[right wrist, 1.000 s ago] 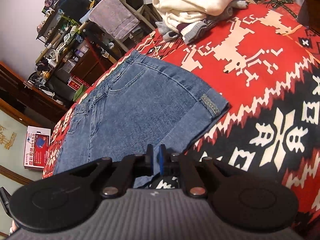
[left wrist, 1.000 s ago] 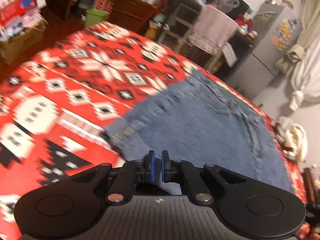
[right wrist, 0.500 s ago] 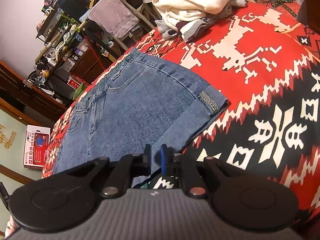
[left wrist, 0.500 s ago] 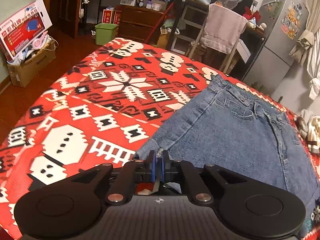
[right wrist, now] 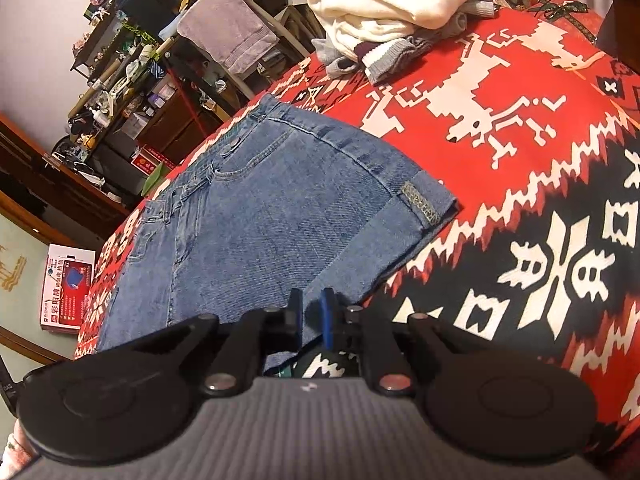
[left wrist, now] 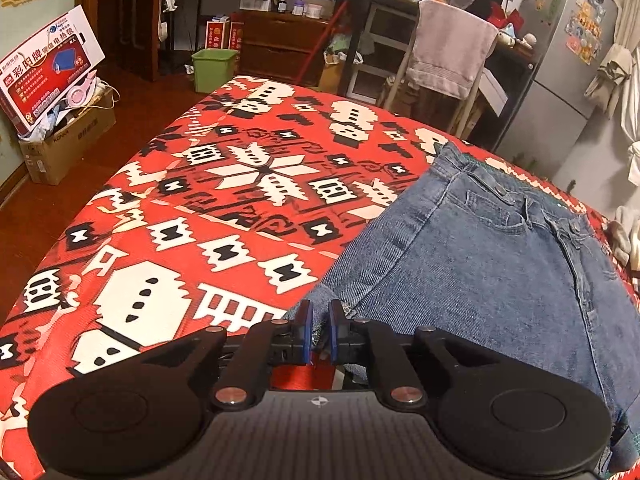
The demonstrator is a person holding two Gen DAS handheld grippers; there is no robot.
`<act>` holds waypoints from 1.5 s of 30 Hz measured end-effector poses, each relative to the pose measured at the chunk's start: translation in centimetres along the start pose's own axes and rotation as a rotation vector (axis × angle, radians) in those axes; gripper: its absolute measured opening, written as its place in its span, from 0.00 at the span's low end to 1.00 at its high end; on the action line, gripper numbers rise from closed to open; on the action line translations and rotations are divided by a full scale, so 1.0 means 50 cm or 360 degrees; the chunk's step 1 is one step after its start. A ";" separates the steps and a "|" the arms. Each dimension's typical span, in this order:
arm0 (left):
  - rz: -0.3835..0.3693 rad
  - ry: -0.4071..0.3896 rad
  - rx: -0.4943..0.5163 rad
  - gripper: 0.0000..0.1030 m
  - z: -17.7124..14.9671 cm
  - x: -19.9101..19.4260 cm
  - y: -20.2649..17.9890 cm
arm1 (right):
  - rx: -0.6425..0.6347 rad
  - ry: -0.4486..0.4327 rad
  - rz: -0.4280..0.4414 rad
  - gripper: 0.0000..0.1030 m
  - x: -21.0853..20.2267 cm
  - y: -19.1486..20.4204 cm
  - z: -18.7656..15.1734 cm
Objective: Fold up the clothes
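1. Denim shorts (left wrist: 472, 264) spread flat on red patterned blanket (left wrist: 192, 208), waistband toward 12 o'clock in both views.
2. Left wrist view: left gripper (left wrist: 318, 326) at 6 o'clock over the shorts' near hem corner, blue pads (left wrist: 306, 330) slightly apart with denim between them; firm pinch or not, cannot tell.
3. Seen only there: green bin (left wrist: 212, 68), cardboard box (left wrist: 64, 136), grey fridge (left wrist: 560, 64).
4. Right wrist view: right gripper (right wrist: 311, 318) at 6 o'clock over the other leg's hem, fingers a little apart, denim in the gap; grip uncertain.
5. Seen only here: cuffed hem (right wrist: 424, 204) at 3 o'clock, heap of clothes (right wrist: 384, 8) at 1 o'clock.
6. Grey towel (left wrist: 452, 52) on chair in both.
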State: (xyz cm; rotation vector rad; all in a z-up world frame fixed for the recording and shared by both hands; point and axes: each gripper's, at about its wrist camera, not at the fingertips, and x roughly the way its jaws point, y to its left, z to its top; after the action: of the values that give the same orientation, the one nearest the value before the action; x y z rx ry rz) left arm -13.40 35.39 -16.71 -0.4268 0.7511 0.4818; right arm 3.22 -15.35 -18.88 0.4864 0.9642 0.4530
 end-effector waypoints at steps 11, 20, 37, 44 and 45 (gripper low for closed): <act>0.0062 -0.0039 0.0071 0.33 -0.007 -0.010 0.013 | 0.0031 -0.0007 0.0008 0.12 -0.007 -0.008 -0.002; -0.0013 -0.0087 0.0087 0.35 -0.019 0.003 0.012 | 0.0031 -0.0005 0.0011 0.12 -0.008 -0.005 -0.004; 0.0114 -0.0320 0.0248 0.06 0.013 -0.059 -0.020 | -0.0009 -0.0043 0.0004 0.12 -0.035 0.020 0.012; 0.0250 -0.0344 0.0146 0.06 0.047 -0.067 0.054 | -0.0042 -0.0048 0.0027 0.12 -0.037 0.043 0.017; 0.0275 -0.0352 0.0122 0.06 0.053 -0.070 0.069 | -0.0049 -0.0047 0.0031 0.12 -0.038 0.047 0.017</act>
State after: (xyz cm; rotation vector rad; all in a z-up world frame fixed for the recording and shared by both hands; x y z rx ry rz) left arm -16.10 38.67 -13.11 -0.2328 0.5921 0.6486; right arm 2.69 -14.70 -15.87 0.4737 0.9231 0.4764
